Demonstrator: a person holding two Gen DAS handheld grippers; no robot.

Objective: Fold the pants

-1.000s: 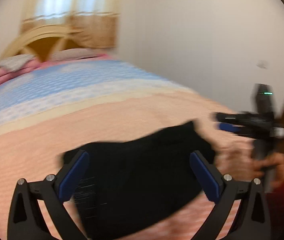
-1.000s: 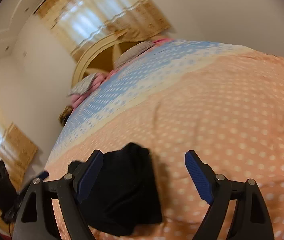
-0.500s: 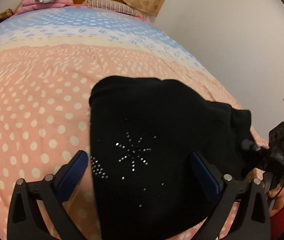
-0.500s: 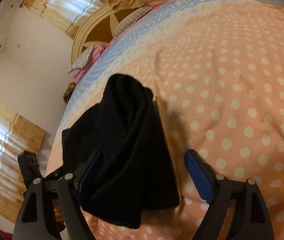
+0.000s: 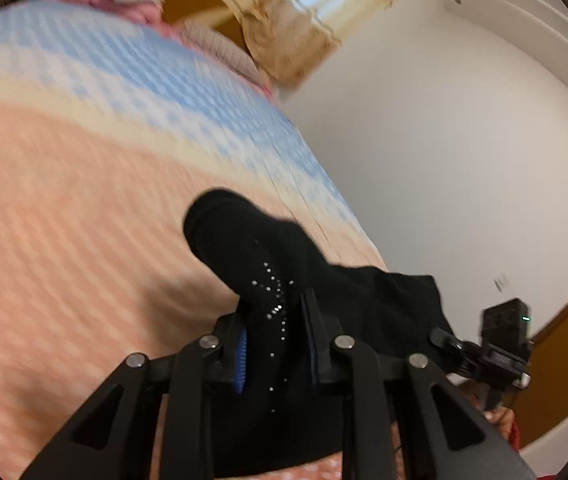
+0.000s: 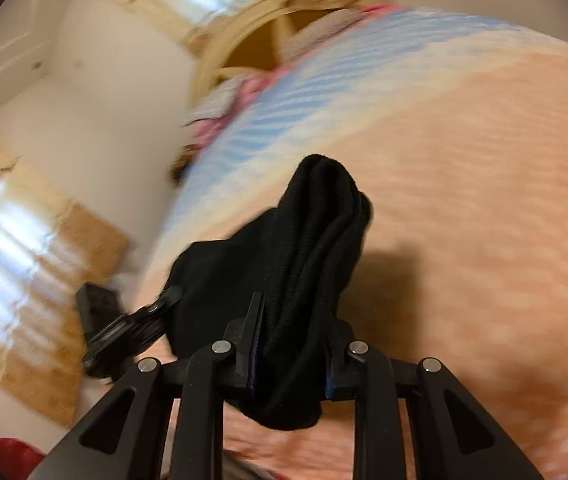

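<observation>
The black pants (image 5: 284, 264) with a rhinestone star pattern are bunched and lifted off the bed. My left gripper (image 5: 274, 332) is shut on one edge of them, near the rhinestones. My right gripper (image 6: 290, 344) is shut on the other edge of the pants (image 6: 316, 240), whose folds hang down between the fingers. The right gripper also shows in the left wrist view (image 5: 444, 344) at the pants' far corner, and the left gripper shows in the right wrist view (image 6: 164, 300) at the left. Both views are motion-blurred.
The bed (image 5: 64, 240) has a peach polka-dot cover with a blue and cream band (image 6: 324, 92) toward the head. Pillows and a wooden headboard (image 5: 204, 4) are at the far end. A white wall (image 5: 444, 140) and curtained windows (image 6: 16, 248) surround the bed.
Both grippers were open over the pants lying on the bed; they have closed on the pants' two sides and lifted them, and both cameras have tilted upward.
</observation>
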